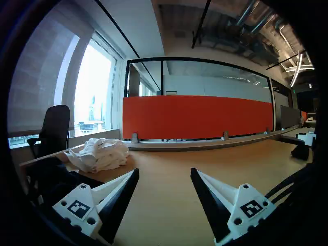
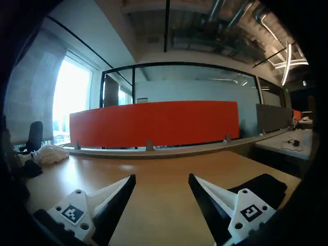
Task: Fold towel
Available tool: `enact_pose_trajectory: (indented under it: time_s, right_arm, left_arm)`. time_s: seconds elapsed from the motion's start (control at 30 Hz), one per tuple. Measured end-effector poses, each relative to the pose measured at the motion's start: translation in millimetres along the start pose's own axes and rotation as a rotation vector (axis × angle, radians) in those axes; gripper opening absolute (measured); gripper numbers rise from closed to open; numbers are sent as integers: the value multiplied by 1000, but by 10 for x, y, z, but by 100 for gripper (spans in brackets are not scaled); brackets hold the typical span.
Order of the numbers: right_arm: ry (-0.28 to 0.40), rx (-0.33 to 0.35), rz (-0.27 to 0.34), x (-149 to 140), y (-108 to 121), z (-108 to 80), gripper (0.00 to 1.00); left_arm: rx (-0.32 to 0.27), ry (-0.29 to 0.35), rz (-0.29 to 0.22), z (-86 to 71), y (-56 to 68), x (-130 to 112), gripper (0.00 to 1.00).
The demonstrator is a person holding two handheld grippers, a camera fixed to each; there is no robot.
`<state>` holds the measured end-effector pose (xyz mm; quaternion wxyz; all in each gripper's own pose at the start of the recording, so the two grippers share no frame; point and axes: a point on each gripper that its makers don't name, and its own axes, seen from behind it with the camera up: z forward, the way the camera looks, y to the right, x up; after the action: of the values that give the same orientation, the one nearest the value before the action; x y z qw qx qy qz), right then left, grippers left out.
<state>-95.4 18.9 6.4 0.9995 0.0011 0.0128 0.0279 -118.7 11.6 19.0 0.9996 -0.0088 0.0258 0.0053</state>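
Wooden desk (image 1: 172, 184) | white towel (image 1: 100, 153) crumpled heap, far-left | long axis unclear

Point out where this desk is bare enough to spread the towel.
The desk is bare ahead of the left gripper and right gripper, up to the orange divider. Crowded: the left end, with the white towel and a dark cloth; a black cloth lies right.

In the left gripper view, a crumpled white cloth towel (image 1: 100, 153) lay at the left of a flat tan wooden desk (image 1: 172, 180), with a black office chair (image 1: 55, 127) behind it. A long orange partition panel (image 1: 197, 117) stood along the desk's far edge. In the right gripper view, a flat black cloth (image 2: 262, 184) lay on the desk at right.
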Motion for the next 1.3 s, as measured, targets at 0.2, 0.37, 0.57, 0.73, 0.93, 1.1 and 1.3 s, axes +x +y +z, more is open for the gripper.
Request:
enact_pose_trajectory:
  time_s: [0.2,0.37,0.57,0.73,0.93,1.1,1.3]
  right_arm:
    - [1,-9,-7,-2,20,-1,100]
    - [6,-11,-12,-30,18,3,100]
    - [4,-8,-27,-66,2,6,100]
    - [1,-6,-41,-78,-26,-6,100]
    - [3,-4,-52,-88,-45,-9,100]
    - [3,-1,-58,-96,-55,-6,100]
    - [2,-1,-58,-101,-55,-9,100]
  left_arm:
    - [0,0,0,0,-2,-1,93]
    - [0,0,0,1,1,1,93]
    - [0,0,0,4,-1,0,93]
    - [0,0,0,2,0,-1,92]
    - [0,0,0,-2,-3,-3,92]
    - [0,0,0,-6,-6,-3,93]
    - [0,0,0,-5,-5,-3,93]
